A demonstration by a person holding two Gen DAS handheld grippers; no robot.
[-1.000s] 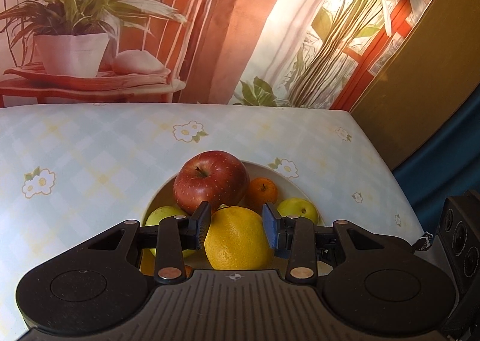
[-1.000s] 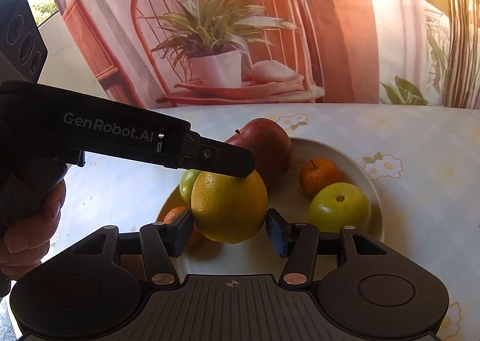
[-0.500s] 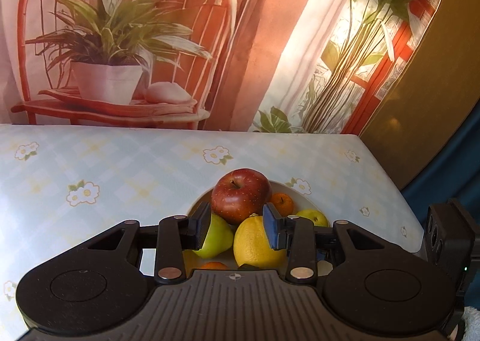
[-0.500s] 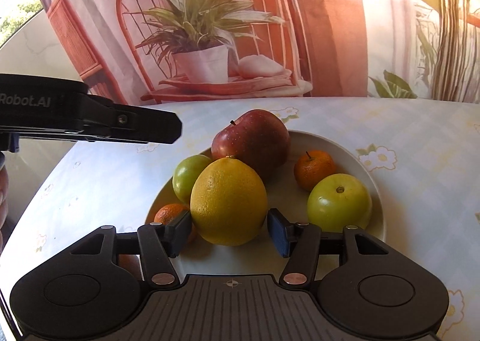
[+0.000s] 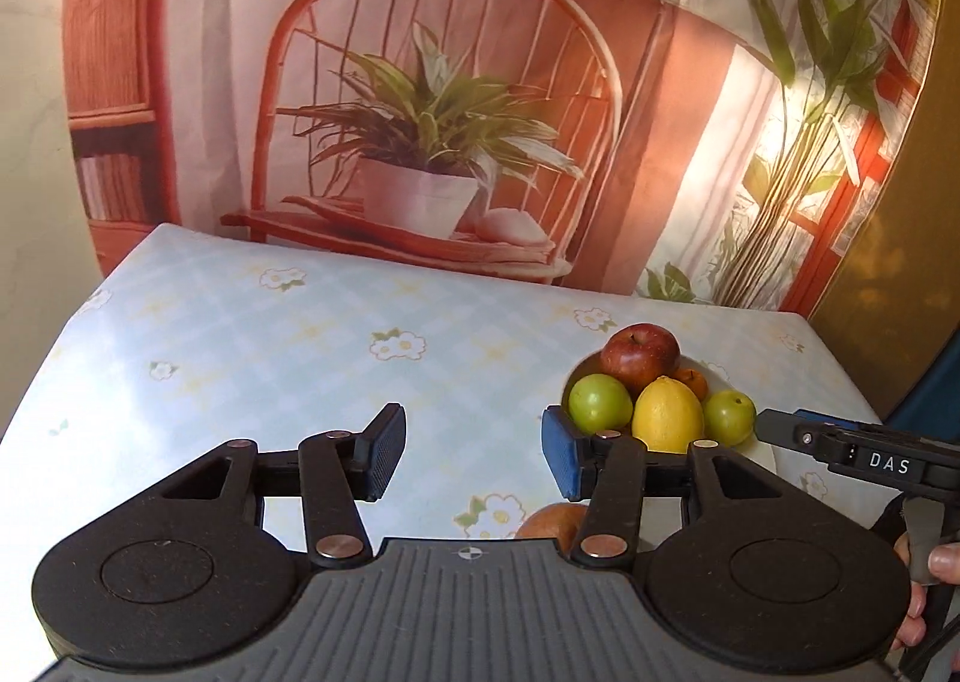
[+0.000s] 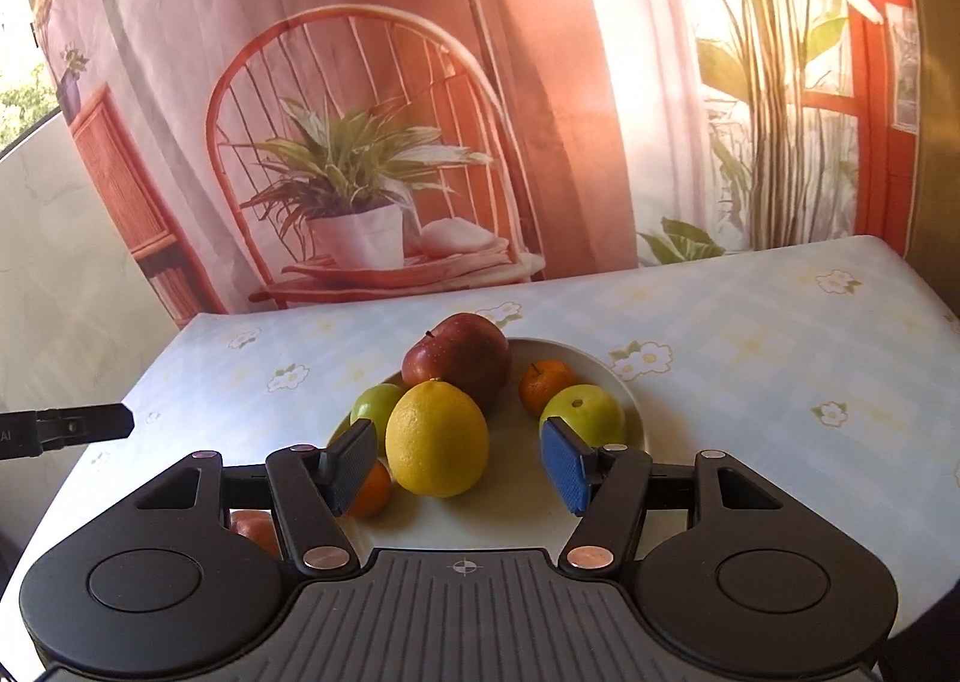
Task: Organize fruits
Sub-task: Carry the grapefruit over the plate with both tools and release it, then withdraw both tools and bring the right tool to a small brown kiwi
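On a flower-print tablecloth (image 6: 750,334), a white plate (image 6: 600,367) heaped with fruit: red apple (image 6: 459,355) at the plate's far side, yellow lemon (image 6: 437,438) at its centre, touching the apple. Left of the lemon, a green apple (image 6: 373,405); right of it, a second green apple (image 6: 585,413), with a mandarin (image 6: 543,382) just behind. At the plate's near left edge, another mandarin (image 6: 372,487), partly hidden by a fingertip. Just off the plate on the near left, an orange-red fruit (image 6: 255,529), mostly hidden, kind unclear.

Right gripper (image 6: 459,472) near the plate's front edge, jaws opening, released; lemon beyond the blue pads, untouched.

Left gripper (image 5: 474,453) well to the plate's left, jaws opening over bare cloth, grasping nothing.

Behind the plate, a printed backdrop (image 6: 540,82) of chair and potted plant.
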